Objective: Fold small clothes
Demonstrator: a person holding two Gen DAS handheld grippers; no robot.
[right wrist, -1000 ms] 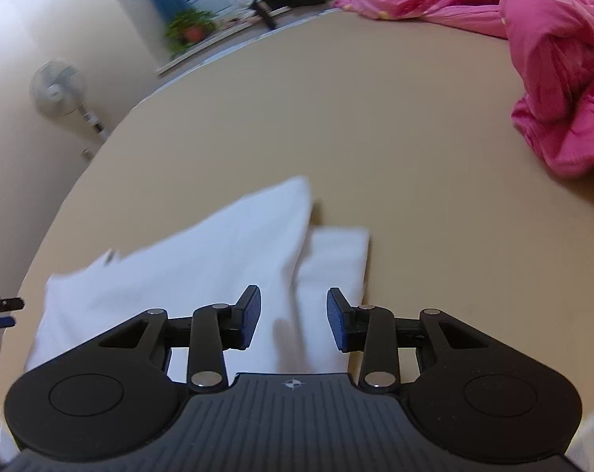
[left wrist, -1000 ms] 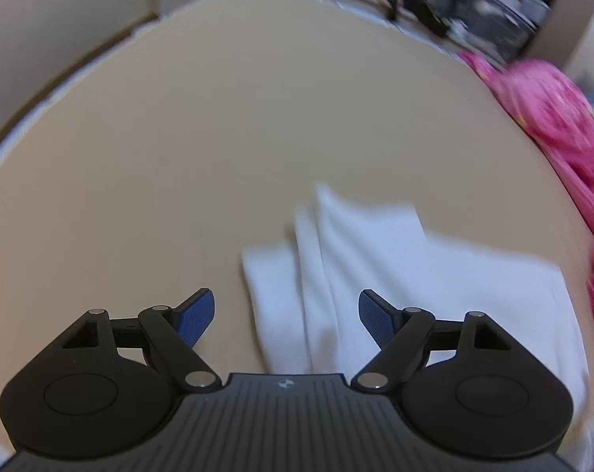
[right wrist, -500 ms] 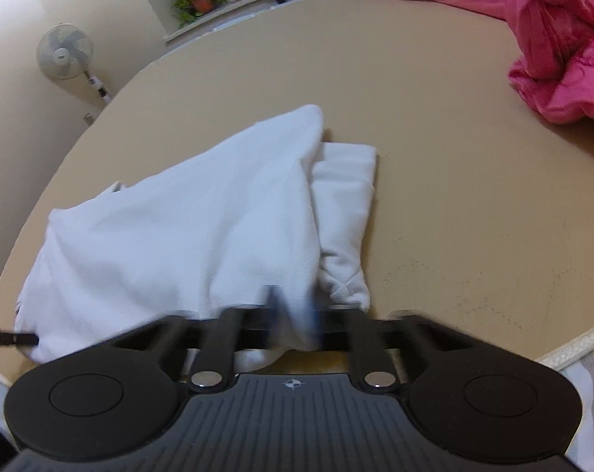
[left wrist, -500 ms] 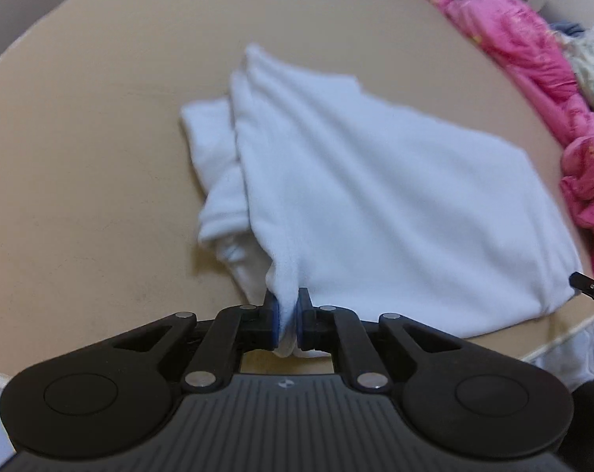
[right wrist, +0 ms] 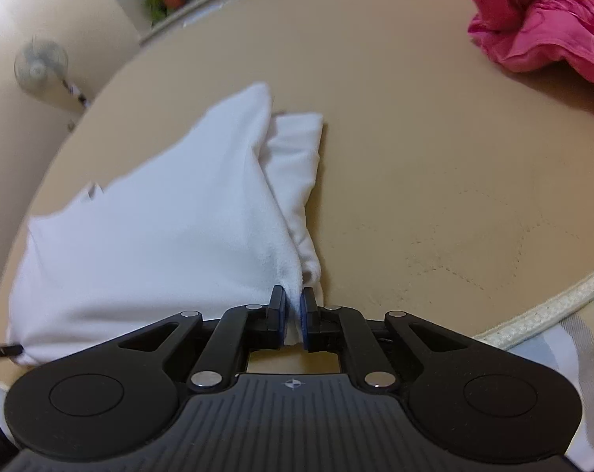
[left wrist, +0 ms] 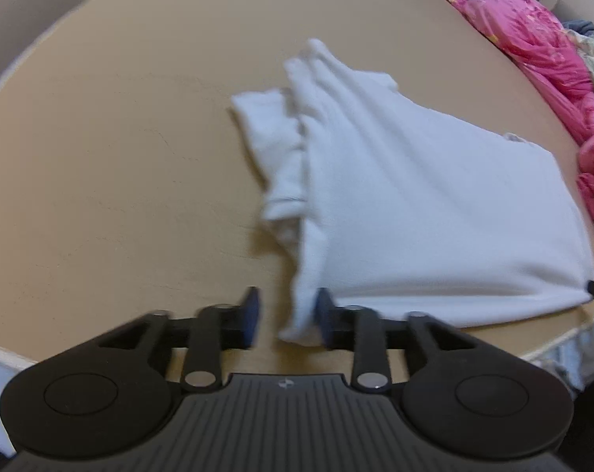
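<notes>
We have the white garment (left wrist: 426, 212) partly folded near the mattress's (left wrist: 119, 157) front edge. Our left gripper (left wrist: 285, 316) has just been opening, cloth loose between its jaws; our right gripper (right wrist: 293, 316) is clamped on its corner. More folds remain.

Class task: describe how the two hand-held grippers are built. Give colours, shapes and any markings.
The left gripper and right gripper look alike: a black ribbed body with a small round emblem, two rounded black lobes with circular discs, black linkage arms on silver pivot pins, and fingers with blue pads. No cables or sleeves show.
</notes>
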